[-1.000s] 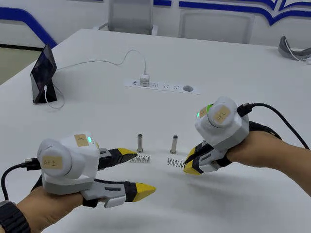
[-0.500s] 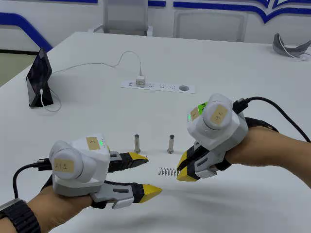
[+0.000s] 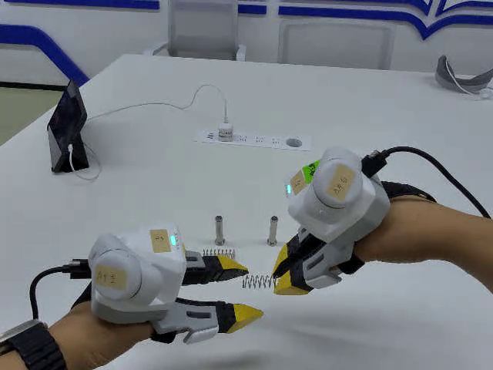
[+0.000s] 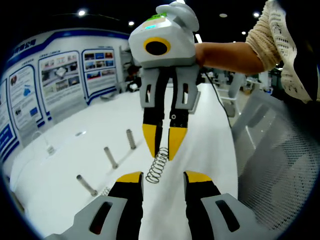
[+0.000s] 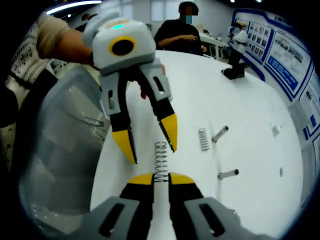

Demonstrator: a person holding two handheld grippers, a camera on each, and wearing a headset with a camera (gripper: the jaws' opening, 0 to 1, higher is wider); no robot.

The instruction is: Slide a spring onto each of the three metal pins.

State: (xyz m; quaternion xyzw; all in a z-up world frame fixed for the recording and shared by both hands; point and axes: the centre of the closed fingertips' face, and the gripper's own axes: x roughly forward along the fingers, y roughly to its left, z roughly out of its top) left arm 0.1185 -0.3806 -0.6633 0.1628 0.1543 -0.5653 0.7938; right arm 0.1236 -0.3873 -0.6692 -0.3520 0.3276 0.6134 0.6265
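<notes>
Pinching one end of a spring (image 3: 258,281) between jaws drawn almost together, the right gripper (image 3: 278,282) holds it out toward the left gripper (image 3: 253,290). The spring's free end reaches the mouth of the left gripper's jaws, which stand wide apart and grip nothing. A second spring (image 3: 218,252) lies on the table (image 3: 347,116) just beside the left gripper's upper jaw, near the upright pins (image 3: 219,230).

In the head view, the right gripper (image 3: 279,277) covers one end of the spring (image 3: 258,281). In the left gripper view, a jaw of the left gripper (image 4: 164,177) hides most of the second spring (image 4: 105,190).
</notes>
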